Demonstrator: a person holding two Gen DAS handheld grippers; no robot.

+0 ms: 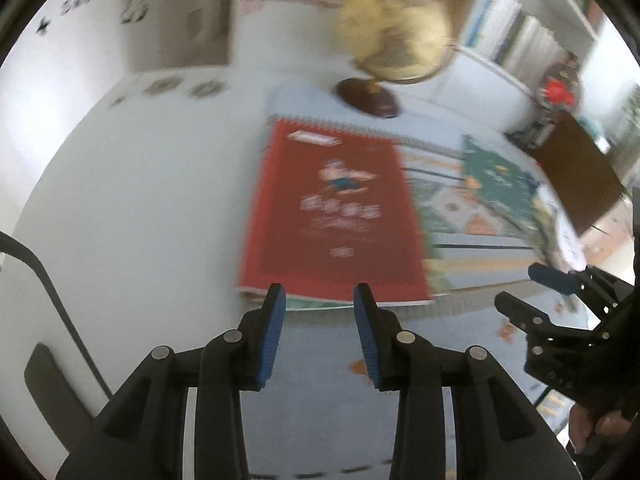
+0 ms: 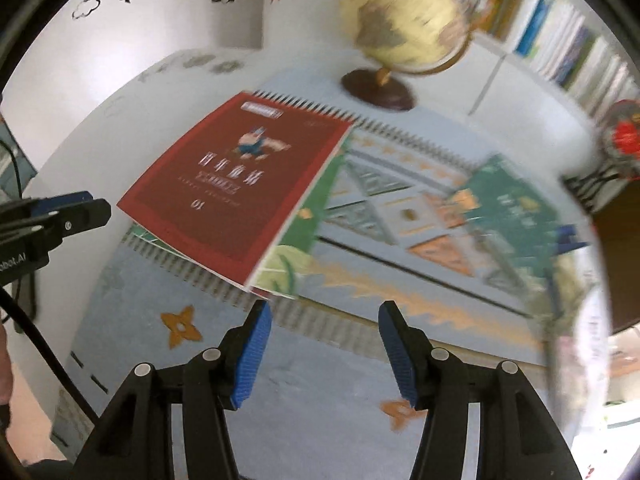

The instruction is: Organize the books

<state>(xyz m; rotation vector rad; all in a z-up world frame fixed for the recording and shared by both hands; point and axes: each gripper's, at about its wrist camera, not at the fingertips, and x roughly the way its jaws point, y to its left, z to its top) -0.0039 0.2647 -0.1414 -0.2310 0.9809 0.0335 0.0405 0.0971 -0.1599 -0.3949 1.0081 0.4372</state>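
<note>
Left wrist: left claw (image 1: 320, 294) open at 6 o'clock of the red book (image 1: 334, 216). Right claw (image 2: 324, 310) open, empty; green book (image 2: 516, 208) at 2 o'clock.

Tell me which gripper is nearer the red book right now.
Left. The left gripper is right at the near edge of the red book; the right gripper is open just off its corner, slightly farther.

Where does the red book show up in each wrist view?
Left wrist: the red book lies centre frame, its near edge just beyond the open left gripper.
Right wrist: it sits left of centre, angled, on top of other books, ahead and left of the open right gripper.
Shared landmark: the globe beyond the book's far edge.
</note>
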